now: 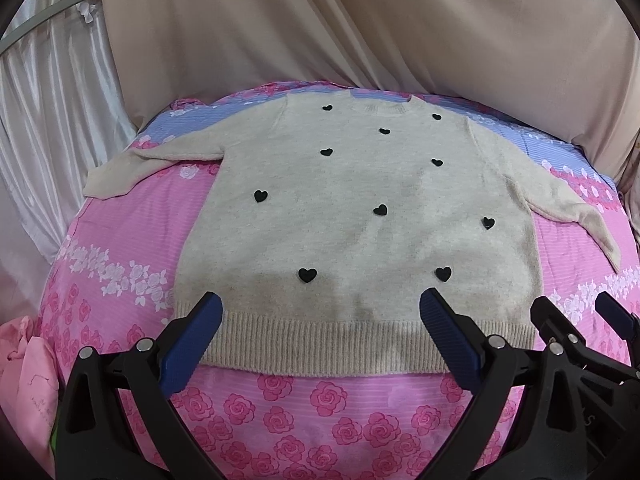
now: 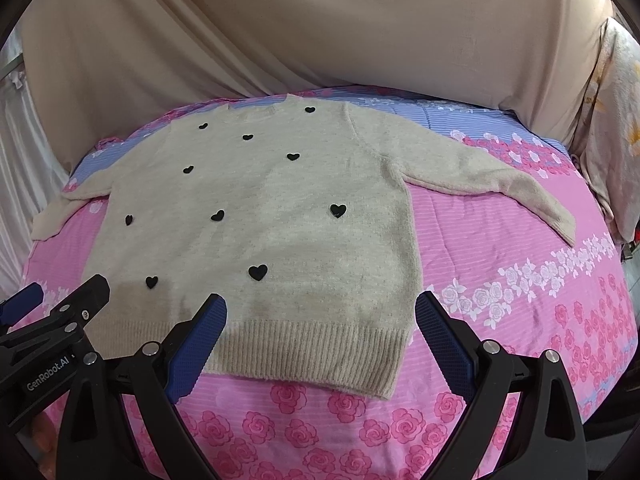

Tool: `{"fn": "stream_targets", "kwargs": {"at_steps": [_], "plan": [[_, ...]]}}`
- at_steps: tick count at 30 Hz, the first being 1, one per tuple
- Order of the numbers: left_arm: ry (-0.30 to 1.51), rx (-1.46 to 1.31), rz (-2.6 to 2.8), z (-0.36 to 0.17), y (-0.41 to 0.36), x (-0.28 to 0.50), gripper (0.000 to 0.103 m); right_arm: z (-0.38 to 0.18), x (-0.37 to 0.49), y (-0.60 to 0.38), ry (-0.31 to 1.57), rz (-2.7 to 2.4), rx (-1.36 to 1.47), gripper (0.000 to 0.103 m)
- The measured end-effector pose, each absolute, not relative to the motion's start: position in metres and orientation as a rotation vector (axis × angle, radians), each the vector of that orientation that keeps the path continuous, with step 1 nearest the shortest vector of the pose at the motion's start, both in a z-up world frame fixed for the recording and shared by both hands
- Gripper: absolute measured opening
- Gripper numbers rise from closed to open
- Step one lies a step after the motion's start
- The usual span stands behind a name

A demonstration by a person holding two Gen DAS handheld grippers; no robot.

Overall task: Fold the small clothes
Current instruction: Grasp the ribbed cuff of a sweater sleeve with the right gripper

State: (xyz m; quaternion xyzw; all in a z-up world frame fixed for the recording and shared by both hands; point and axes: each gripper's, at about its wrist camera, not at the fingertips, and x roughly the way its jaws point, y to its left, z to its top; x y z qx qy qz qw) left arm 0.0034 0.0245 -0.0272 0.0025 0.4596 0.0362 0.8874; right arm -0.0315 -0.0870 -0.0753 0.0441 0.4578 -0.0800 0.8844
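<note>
Lying flat: 1 sweater (image 1: 352, 216); 11 hearts (image 1: 307, 275); 2 grippers (image 1: 320, 320) agape.

Beige heart-dotted sweater (image 1: 352, 216) lies flat, unfolded, sleeves spread.

Beige sweater (image 2: 256, 216) with black hearts lies flat, face up, on pink rose-print bed cover (image 2: 500, 300); both sleeves spread outward. Right gripper (image 2: 320, 320) hovers over ribbed hem, blue fingers (image 2: 198, 340) wide apart, holding nothing. Left gripper (image 2: 52, 300) visible at left edge. Beige drape (image 2: 320, 32) behind bed.
</note>
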Motion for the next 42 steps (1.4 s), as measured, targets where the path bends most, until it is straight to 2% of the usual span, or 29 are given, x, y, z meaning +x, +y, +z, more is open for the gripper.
{"fn": "stream_targets", "kwargs": {"at_steps": [20, 25, 28, 31, 37, 40, 42], "plan": [[0.999, 0.017, 0.099, -0.037, 0.025, 0.023, 0.097, -0.089, -0.004, -0.122, 0.990, -0.177, 0.176, 0.094], [0.993, -0.110, 0.104, -0.033, 0.050, 0.036, 0.097, -0.105, 0.027, -0.243, 0.941, -0.308, 0.446, 0.093], [1.009, -0.136, 0.170, -0.034, 0.063, 0.045, 0.097, -0.132, 0.040, -0.349, 0.918, -0.449, 0.726, 0.085], [1.028, -0.150, 0.234, -0.037, 0.075, 0.050, 0.097, -0.154, 0.047, -0.432, 0.871, -0.569, 0.915, 0.085], [1.077, -0.170, 0.300, -0.045, 0.086, 0.056, 0.097, -0.194, 0.052, -0.521, 0.822, -0.720, 1.134, 0.085], [1.088, -0.156, 0.319, -0.047, 0.087, 0.059, 0.097, -0.198, 0.053, -0.541, 0.776, -0.772, 1.131, 0.084], [1.098, -0.151, 0.330, -0.049, 0.087, 0.061, 0.097, -0.196, 0.061, -0.547, 0.791, -0.794, 1.073, 0.067]]}}
